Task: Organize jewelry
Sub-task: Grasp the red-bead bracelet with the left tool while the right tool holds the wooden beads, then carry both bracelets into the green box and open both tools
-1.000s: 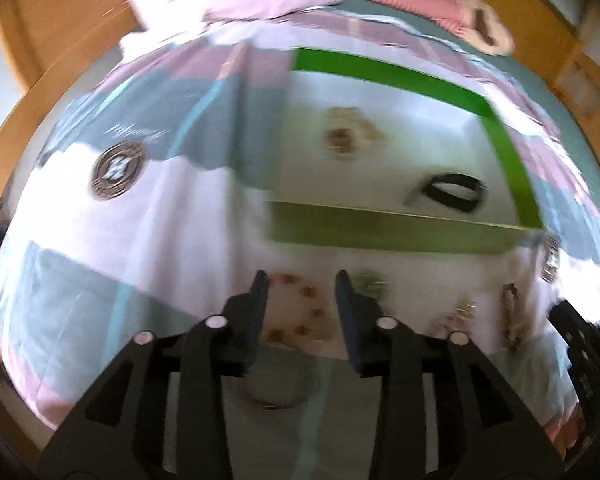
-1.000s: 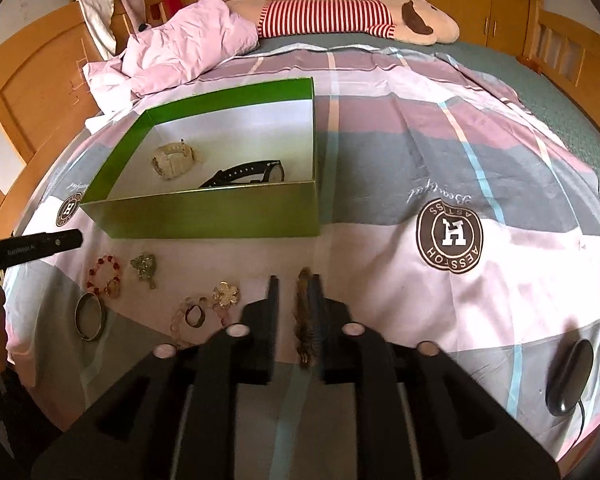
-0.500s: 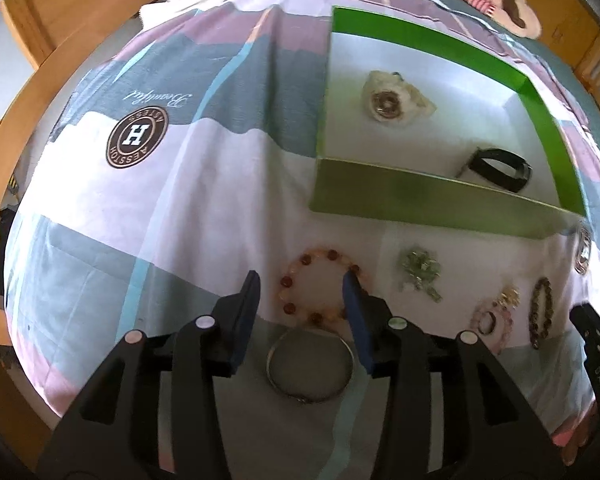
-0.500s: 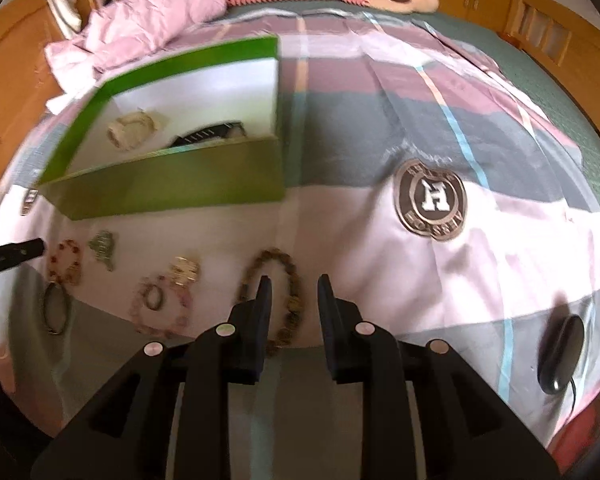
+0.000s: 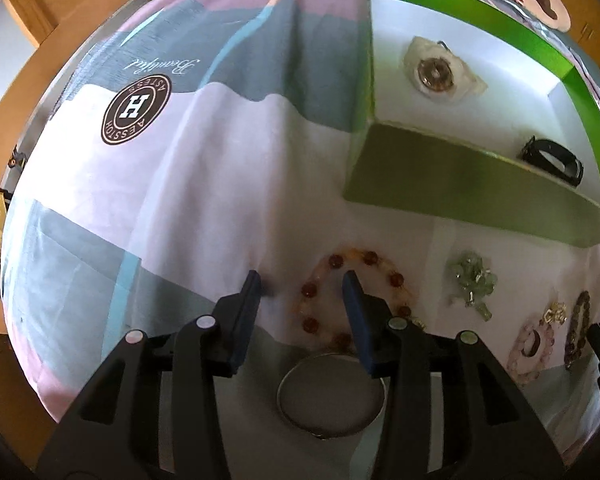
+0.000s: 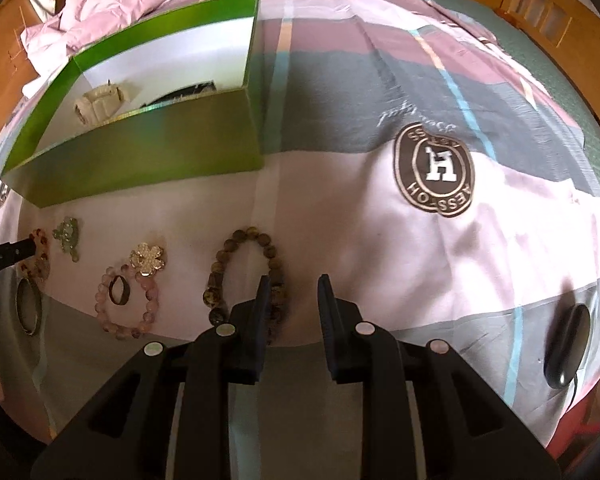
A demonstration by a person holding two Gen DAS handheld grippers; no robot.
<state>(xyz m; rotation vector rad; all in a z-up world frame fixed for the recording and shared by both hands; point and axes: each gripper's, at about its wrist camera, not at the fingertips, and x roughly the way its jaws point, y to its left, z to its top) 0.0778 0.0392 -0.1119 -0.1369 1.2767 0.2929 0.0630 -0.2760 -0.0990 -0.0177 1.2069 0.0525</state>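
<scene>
Jewelry on bed, green box (image 5: 460,184) behind.
Left hand-held gripper (image 5: 302,284) wide astride red bead bracelet (image 5: 320,276); right hand-held gripper (image 6: 291,289) wide, empty, beside brown bead bracelet (image 6: 220,264).

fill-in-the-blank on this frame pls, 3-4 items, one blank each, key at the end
The green box already holds a cream watch and a ____ band.
The left gripper is open at the ____-beaded bracelet.
Inside the pink bead bracelet lies a dark ____.
The right gripper is ____, beside the brown bead bracelet.

Missing: black; red; ring; open
</scene>
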